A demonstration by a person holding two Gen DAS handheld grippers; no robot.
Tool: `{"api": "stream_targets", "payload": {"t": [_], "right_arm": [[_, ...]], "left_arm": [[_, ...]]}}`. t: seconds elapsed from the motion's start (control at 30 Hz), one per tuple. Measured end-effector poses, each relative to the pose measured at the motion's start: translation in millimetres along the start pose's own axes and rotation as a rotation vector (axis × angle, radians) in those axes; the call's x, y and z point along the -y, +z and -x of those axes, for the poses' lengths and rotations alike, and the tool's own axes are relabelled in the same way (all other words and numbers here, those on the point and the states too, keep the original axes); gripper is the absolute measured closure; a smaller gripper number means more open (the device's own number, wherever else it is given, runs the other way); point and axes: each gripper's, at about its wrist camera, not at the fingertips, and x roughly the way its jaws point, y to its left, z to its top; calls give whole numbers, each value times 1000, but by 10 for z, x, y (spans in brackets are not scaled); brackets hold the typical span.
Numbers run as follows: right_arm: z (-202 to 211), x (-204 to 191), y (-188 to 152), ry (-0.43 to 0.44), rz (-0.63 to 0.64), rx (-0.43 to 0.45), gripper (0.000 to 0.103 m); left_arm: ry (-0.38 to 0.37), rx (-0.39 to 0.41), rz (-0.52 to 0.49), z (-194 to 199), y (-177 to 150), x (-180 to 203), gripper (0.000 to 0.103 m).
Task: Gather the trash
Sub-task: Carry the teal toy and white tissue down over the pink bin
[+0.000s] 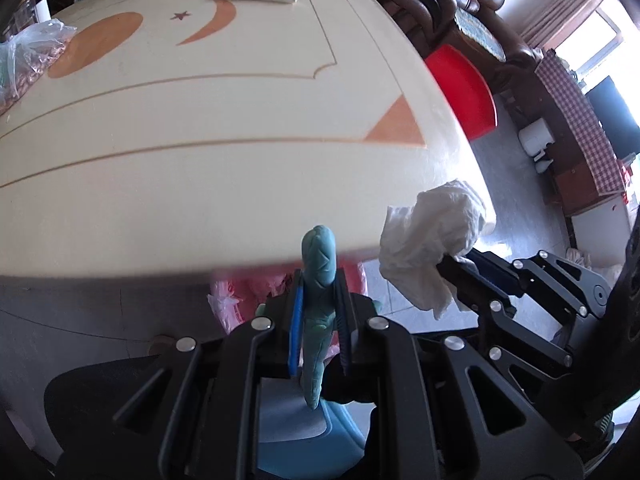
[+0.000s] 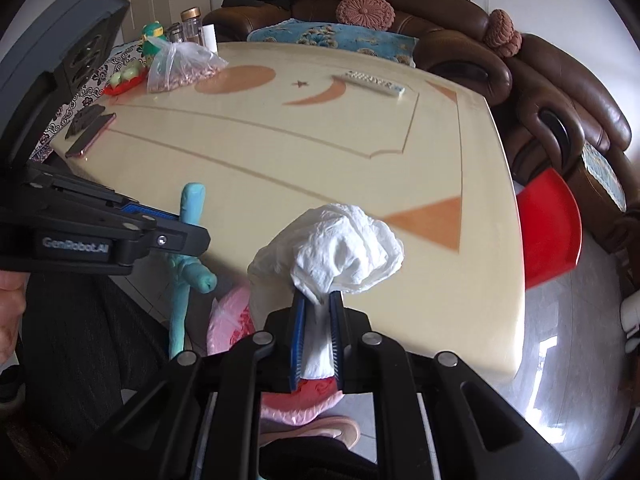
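Note:
My left gripper is shut on a long teal rubbery strip, which sticks out past the fingertips and hangs down behind them. In the right wrist view the same strip is pinched in the left gripper at the left. My right gripper is shut on a crumpled white tissue, which also shows at the right of the left wrist view as a tissue wad. Both grippers hover over the near edge of the cream table. A pink bag-lined bin sits below that edge, partly hidden.
On the table lie a white remote, a phone and a plastic bag of nuts. A red stool stands at the right corner, a brown sofa behind. A person's dark trouser leg and shoe are close by.

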Motion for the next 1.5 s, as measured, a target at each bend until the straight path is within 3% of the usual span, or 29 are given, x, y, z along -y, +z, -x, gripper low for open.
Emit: {"api": "stream_targets", "payload": {"t": [0.4,0.6,0.9,1.17,1.37,1.5], "right_arm": [[-373,-87,-729,61,-162,-51,91],[-680,-74,-966,85,-234,-95,91],[-1111,-157,-1144,120,-256,-150,91],[-1438,-91,-1236,128,-288,-200,91],[-1646,-31,-1261,144,-308,-224,91],[-1754,-27,-1280,153,-317,-238,91]], "left_arm": [[39,33,-15,-403,-399,-18,87],[47,121,19,-508,-526,-86,87],[74,218,8,-697,-653,-97,87],[87,217,33,-993,-713,-225,87],[134,269,42,-1042,-693,-237,87],[132,242,43,-1158,-702,-252,87]]}}
